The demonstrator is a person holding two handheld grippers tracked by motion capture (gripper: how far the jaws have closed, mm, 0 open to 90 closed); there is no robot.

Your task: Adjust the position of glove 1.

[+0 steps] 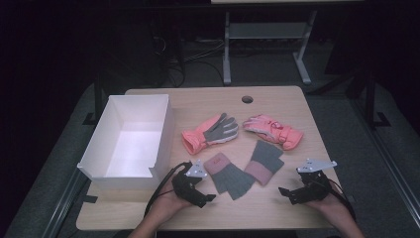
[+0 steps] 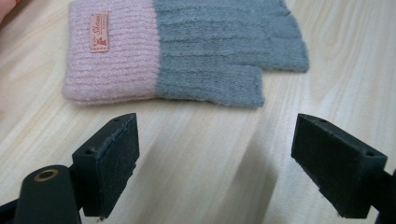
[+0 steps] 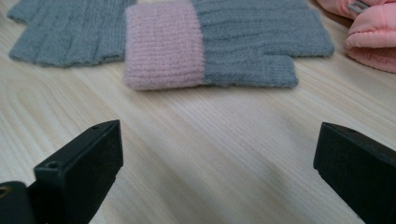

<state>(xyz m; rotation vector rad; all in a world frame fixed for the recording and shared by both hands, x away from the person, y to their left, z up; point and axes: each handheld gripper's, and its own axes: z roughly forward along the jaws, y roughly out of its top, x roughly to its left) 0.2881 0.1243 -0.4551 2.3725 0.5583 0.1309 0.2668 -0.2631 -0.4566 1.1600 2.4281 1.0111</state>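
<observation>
Two knit gloves, grey with pink cuffs, lie flat near the front of the wooden table [image 1: 257, 210]. The left knit glove [image 1: 229, 175] [image 2: 187, 51] has a small label on its cuff. My left gripper [image 1: 204, 198] [image 2: 217, 140] stands open just short of it, with bare wood between the jaws. The right knit glove [image 1: 262, 162] [image 3: 224, 42] lies ahead of my right gripper [image 1: 286, 193] [image 3: 219, 149], which is also open and holds nothing. Behind them lie two pink ski gloves, one palm up with a grey palm [image 1: 210, 133], the other [image 1: 273, 130] [image 3: 373, 37] to its right.
An open white box [image 1: 111, 148] stands on the table's left side, close to my left hand. A round cable hole [image 1: 247, 99] sits near the far edge. Beyond the table are a dark floor and a metal desk frame [image 1: 267, 44].
</observation>
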